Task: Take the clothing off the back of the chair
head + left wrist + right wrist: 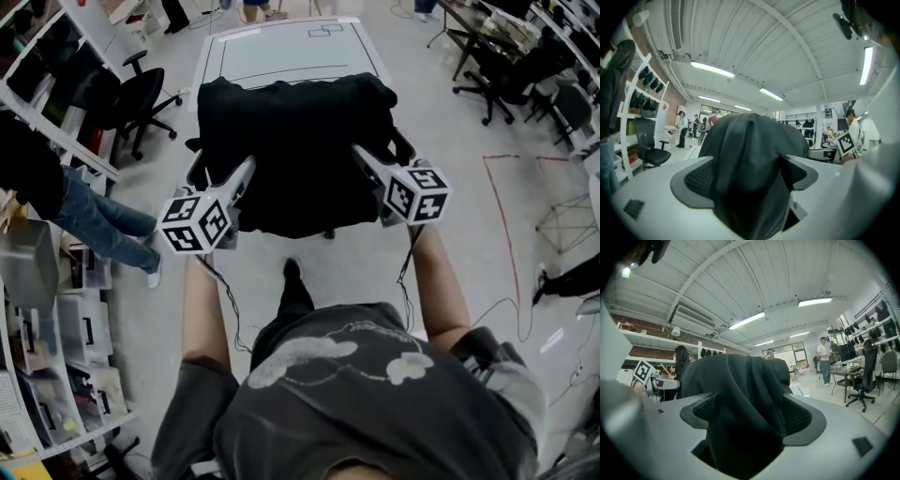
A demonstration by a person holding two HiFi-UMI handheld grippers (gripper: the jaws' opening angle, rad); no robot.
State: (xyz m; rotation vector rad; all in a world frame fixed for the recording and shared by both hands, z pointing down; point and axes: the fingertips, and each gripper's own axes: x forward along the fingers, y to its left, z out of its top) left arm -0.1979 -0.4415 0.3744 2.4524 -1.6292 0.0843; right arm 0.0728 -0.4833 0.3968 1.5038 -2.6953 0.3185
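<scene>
A black garment (295, 141) is draped over an office chair whose armrest (405, 146) sticks out at the right side. In the head view my left gripper (246, 174) reaches the garment's left edge and my right gripper (364, 157) its right edge. In the left gripper view the dark cloth (750, 150) bulges up between widely spread jaws, and the mesh pads (701, 180) show beside it. The right gripper view is alike: cloth (740, 385) lies in the gap and the pads (801, 416) stand well apart. Neither gripper clamps the cloth.
Beyond the chair lies a white panel with black lines (291, 52). A black office chair (131, 98) and shelving (56, 141) stand at the left, beside a person in jeans (94, 225). More chairs (525, 75) are at the top right. Red tape (506, 216) marks the floor.
</scene>
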